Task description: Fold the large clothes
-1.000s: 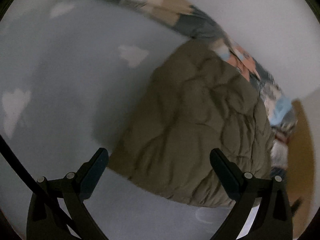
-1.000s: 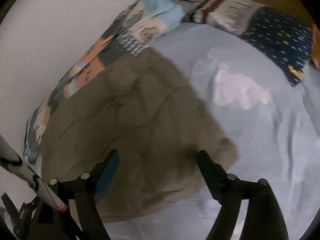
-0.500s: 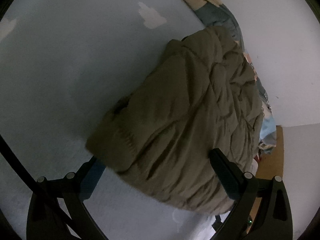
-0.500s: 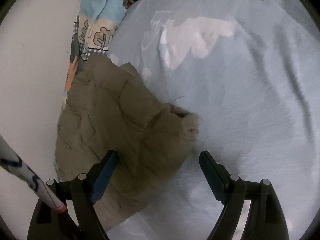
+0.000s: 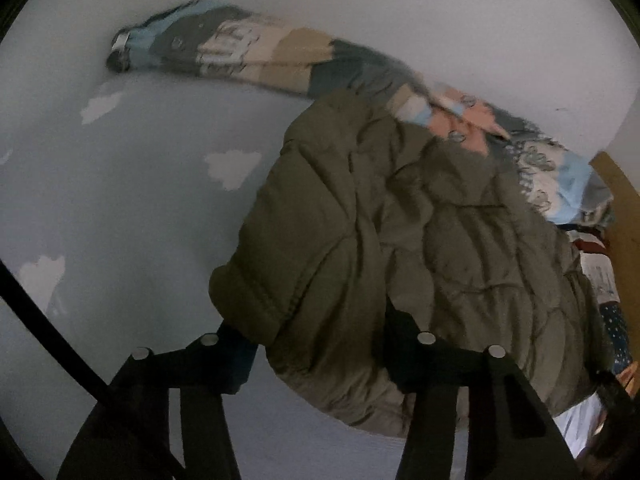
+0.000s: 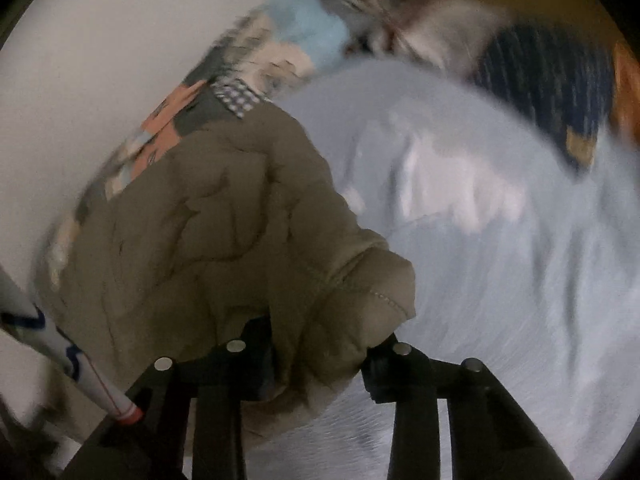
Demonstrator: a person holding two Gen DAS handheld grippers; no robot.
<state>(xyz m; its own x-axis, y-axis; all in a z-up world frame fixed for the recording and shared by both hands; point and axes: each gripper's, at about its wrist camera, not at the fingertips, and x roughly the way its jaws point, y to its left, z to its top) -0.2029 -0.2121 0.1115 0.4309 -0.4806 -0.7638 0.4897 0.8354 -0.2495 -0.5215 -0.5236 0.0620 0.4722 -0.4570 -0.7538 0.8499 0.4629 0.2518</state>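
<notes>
Both grippers clamp the near edge of the olive jacket.

Left gripper (image 5: pixel 320 352) bites a rolled hem fold of the padded jacket (image 5: pixel 420 240); the bulk lies ahead and to the right of its fingers, running away toward the patchwork quilt (image 5: pixel 260 56) at the wall, over the cloud-print sheet (image 5: pixel 120 200). Right gripper (image 6: pixel 320 356) pinches a stitched corner of the jacket (image 6: pixel 208 220), whose mass spreads ahead and left. Folding, I judge, means carrying this edge forward.
</notes>
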